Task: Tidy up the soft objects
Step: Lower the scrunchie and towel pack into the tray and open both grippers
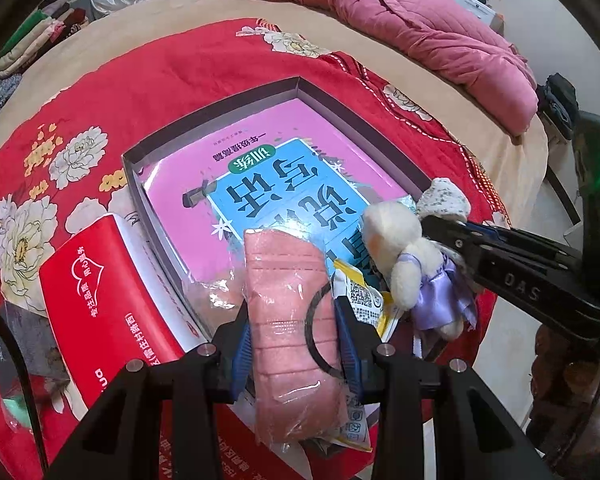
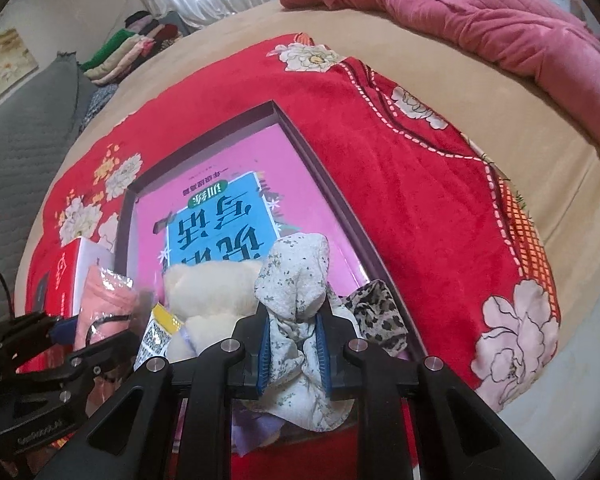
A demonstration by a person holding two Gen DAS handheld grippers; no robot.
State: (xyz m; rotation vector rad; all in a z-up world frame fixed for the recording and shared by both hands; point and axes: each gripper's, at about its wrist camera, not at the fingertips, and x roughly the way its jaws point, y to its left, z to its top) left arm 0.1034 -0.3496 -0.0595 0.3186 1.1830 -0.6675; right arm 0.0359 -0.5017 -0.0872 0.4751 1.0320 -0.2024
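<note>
Risk sits nearest, at the left claw: its blue pads pinch a pink cloth pack through slick clear wrap, and the pack juts well past the tips, so it may slide out or sag if the grip loosens. A black loop and a yellow-edged label lie against it and could snag. The pack hangs over the near edge of the tray, above the pink book that lines it, with a red box just left.

The right claw is closed on a floral cloth, bunched between its pads. A white plush toy in a lilac dress hangs from that same bundle, apparently not pinched itself, so it could drop outside the rim as the cloth goes down. It sits near the tray's near right corner, beside a leopard-print piece.

Both claws are close together, so a clash is possible. Beyond lies the red floral blanket, then the bed.
</note>
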